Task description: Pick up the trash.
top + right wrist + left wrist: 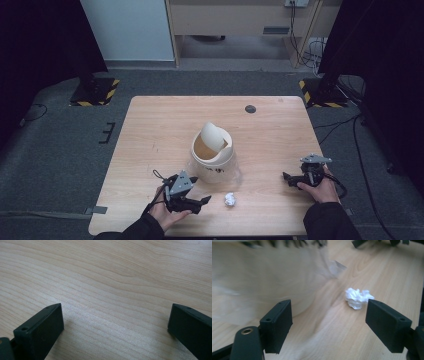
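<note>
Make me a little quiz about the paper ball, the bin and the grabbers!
1. True or false: the crumpled paper ball lies inside the small bin.
2. Which gripper is nearer the paper ball: A left gripper, B right gripper?
3. Fill in: the bin's swing lid is tilted ____.

Key
1. False: it lies on the table, in front of the bin.
2. A; its open jaws point toward the ball.
3. Open, so the inside shows.
</note>
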`<action>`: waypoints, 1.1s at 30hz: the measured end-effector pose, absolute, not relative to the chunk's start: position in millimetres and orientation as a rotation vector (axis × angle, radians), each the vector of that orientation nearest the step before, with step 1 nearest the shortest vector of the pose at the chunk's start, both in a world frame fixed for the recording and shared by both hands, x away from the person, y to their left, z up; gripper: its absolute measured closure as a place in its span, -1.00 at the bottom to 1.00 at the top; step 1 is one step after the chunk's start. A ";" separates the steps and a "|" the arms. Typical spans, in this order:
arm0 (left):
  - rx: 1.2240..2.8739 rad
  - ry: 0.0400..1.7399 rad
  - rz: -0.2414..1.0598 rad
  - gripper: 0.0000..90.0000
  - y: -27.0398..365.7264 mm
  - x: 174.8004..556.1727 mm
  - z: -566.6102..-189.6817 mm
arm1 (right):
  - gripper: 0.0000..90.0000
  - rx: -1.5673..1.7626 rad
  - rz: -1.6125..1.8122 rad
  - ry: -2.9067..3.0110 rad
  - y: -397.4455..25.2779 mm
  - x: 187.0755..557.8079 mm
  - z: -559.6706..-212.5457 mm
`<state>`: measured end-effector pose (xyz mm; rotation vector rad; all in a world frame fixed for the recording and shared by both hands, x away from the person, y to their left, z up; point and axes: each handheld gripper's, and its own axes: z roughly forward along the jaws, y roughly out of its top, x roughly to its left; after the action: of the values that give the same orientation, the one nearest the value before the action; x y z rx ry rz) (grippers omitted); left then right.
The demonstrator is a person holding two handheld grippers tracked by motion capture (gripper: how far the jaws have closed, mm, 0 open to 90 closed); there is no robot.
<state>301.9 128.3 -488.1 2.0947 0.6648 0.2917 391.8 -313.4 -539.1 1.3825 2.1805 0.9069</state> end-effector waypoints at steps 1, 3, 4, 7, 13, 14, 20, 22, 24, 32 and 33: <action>2.095 0.665 0.292 -0.51 128.3 301.9 -488.1 | -0.99 1.382 0.907 2.180 -313.4 391.8 -539.1; 2.129 0.628 0.274 -0.50 116.7 299.4 -493.4 | -0.99 1.383 0.907 2.180 -313.4 391.8 -539.1; 2.139 0.620 0.269 -0.48 113.3 299.0 -494.8 | -0.99 1.382 0.907 2.181 -313.4 391.8 -539.1; 2.162 0.608 0.253 -0.46 103.7 298.9 -499.2 | -0.99 1.382 0.906 2.181 -313.5 391.8 -539.1; 2.194 0.578 0.216 -0.42 86.8 298.7 -506.0 | -0.99 1.382 0.907 2.181 -313.4 391.8 -539.1; 2.196 0.576 0.214 -0.41 84.4 298.6 -507.0 | -0.99 1.382 0.907 2.181 -313.5 391.8 -539.1; 2.215 0.557 0.202 -0.35 70.9 299.8 -511.0 | -0.99 1.382 0.907 2.181 -313.4 391.9 -539.1; 2.218 0.551 0.200 -0.33 66.0 300.8 -512.5 | -0.99 1.382 0.907 2.181 -313.4 391.9 -539.1; 2.224 0.555 0.200 -0.29 61.3 301.5 -513.9 | -0.99 1.382 0.907 2.181 -313.4 391.9 -539.1; 2.235 0.566 0.188 -0.17 51.9 306.9 -517.2 | -0.99 1.381 0.907 2.181 -313.5 391.9 -539.1; 2.237 0.566 0.185 -0.14 51.1 307.6 -517.5 | -0.99 1.381 0.908 2.182 -313.5 391.9 -539.1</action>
<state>307.6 51.1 -517.5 2.2373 0.5662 0.1855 391.9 -313.5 -539.1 1.3812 2.1816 0.9080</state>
